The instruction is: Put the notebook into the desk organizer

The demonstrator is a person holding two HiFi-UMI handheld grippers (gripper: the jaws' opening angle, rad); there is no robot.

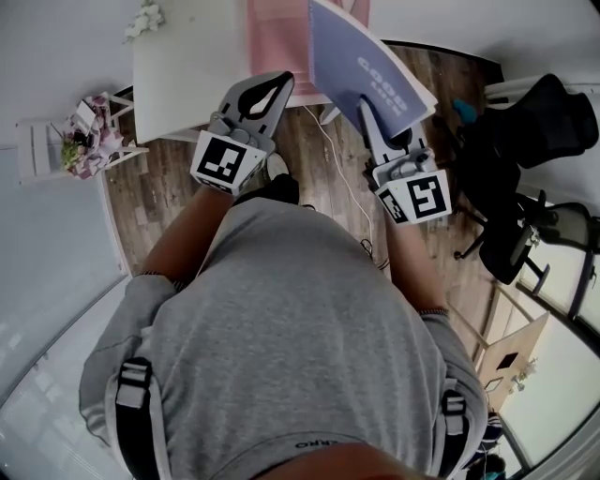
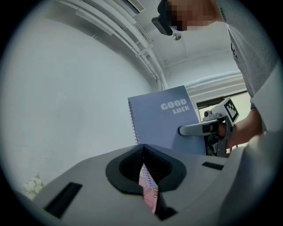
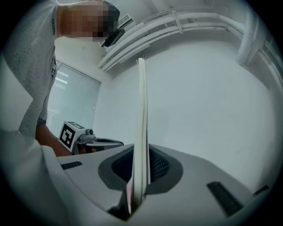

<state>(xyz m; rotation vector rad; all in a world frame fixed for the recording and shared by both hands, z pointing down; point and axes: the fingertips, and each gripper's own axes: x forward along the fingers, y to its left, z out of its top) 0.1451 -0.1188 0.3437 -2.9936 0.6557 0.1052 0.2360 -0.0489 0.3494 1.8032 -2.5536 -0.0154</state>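
Note:
A blue spiral notebook (image 1: 361,61) printed "GOOD LUCK" is held up in the air, and my right gripper (image 1: 367,111) is shut on its lower edge. The right gripper view shows it edge-on (image 3: 141,110), running up from between the jaws of the right gripper (image 3: 141,150). My left gripper (image 1: 279,84) is shut on a pink spiral notebook (image 1: 277,37). A strip of the pink notebook (image 2: 149,190) shows between the jaws of the left gripper (image 2: 142,148). The blue notebook (image 2: 163,119) stands upright beyond them. No desk organizer is in view.
A white table (image 1: 187,66) stands ahead on the wooden floor, with white flowers (image 1: 145,19) at its far left. A small white shelf with flowers (image 1: 89,131) is at the left. A black office chair (image 1: 534,131) stands at the right. A white cable (image 1: 342,173) runs across the floor.

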